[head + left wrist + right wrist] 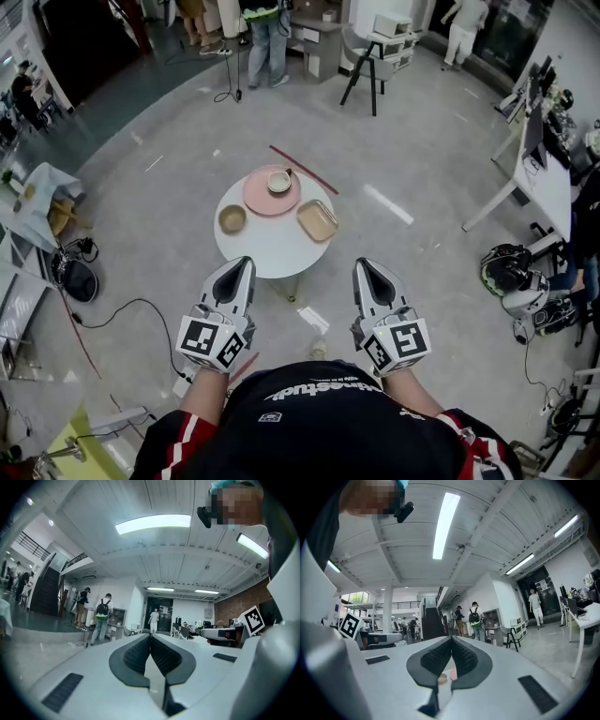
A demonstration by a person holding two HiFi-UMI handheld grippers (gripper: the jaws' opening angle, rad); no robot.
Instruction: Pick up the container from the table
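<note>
A round white table (272, 246) stands ahead of me on the grey floor. On it lie a rectangular tan container (318, 220) at the right, a small tan bowl (232, 218) at the left, and a pink plate (265, 199) with a white cup (278, 181) at the back. My left gripper (246, 262) and right gripper (364, 262) are held level side by side, short of the table's near edge. Both are shut with nothing between the jaws, as the left gripper view (150, 635) and right gripper view (452, 638) show. Neither touches anything on the table.
A red strip (303, 169) lies on the floor behind the table. Black cables (131, 314) run at the left. A white desk (539, 178) and helmets (506, 267) are at the right. A black stand (367, 70) and standing people (267, 37) are at the back.
</note>
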